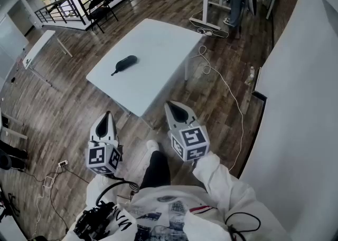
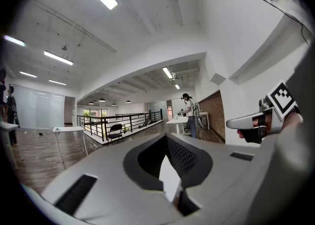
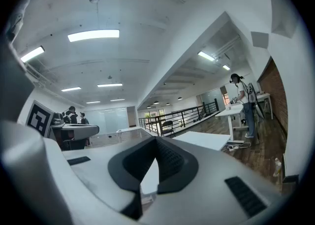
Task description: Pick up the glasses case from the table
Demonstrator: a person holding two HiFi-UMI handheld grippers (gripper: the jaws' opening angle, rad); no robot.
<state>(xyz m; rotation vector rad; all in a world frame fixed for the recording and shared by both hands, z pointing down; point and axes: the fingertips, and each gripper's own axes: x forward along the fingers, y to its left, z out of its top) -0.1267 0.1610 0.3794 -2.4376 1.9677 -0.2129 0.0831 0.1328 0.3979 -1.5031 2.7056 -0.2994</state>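
Facing table (image 1: 158, 45) | left claw (image 1: 108, 114) jaws together, empty | right claw (image 1: 170, 105) likewise | case (image 1: 127, 62) on table, well ahead of both claws, nearer the left | likely light, stiff, smooth-shelled (strap (image 1: 114, 71) trails off its near end) | grip across its narrow middle

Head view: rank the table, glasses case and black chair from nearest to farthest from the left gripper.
1. Table, its near corner just ahead of the left gripper.
2. Glasses case, on the table's left side.
3. Black chair, beyond the table's far end.
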